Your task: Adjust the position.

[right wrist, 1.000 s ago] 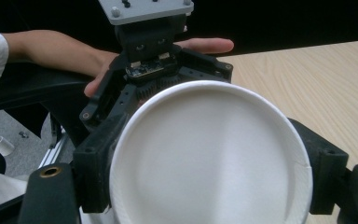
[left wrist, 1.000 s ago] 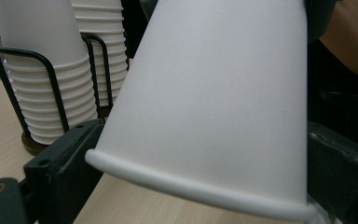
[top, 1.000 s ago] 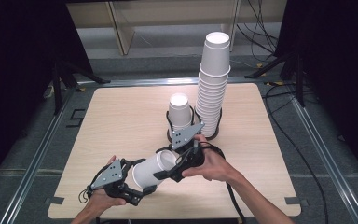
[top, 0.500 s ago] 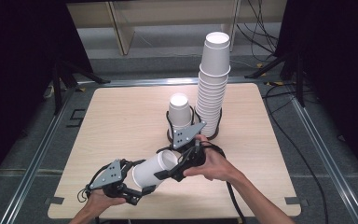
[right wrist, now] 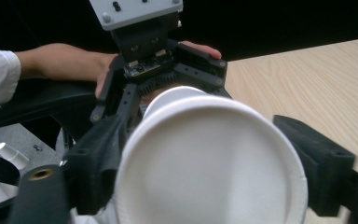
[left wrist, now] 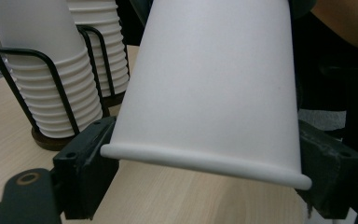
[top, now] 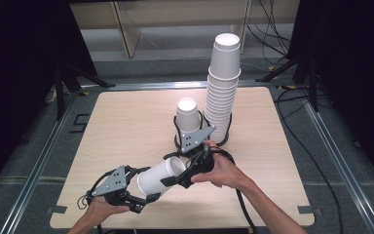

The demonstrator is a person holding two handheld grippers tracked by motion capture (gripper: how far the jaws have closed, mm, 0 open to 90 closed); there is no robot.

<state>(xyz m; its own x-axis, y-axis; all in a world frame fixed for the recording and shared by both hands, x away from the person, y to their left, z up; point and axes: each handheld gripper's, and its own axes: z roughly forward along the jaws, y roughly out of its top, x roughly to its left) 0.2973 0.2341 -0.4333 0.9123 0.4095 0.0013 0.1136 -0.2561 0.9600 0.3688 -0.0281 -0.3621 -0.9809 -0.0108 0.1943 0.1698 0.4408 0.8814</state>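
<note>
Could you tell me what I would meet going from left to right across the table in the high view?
Left gripper → white paper cup held between both grippers → right gripper → short cup stack in its black wire holder → tall cup stack.

A pale wooden table [top: 126, 126] with rounded corners sits inside a grey metal frame [top: 39, 161]. At its far middle, two black wire holders stand side by side: the taller stack of white paper cups [top: 222, 87] leans slightly and rises well above the shorter stack [top: 187, 114] just beside it. In the left gripper view, the wire uprights [left wrist: 51, 79] run up the ribbed rims from a dark round base [left wrist: 51, 140]. Beyond the table, a light wooden shelf unit [top: 175, 19] stands on grey flooring, with black cables [top: 272, 29] trailing at the right and black tripod legs [top: 63, 83] at the left, against dark curtains [top: 19, 73].
</note>
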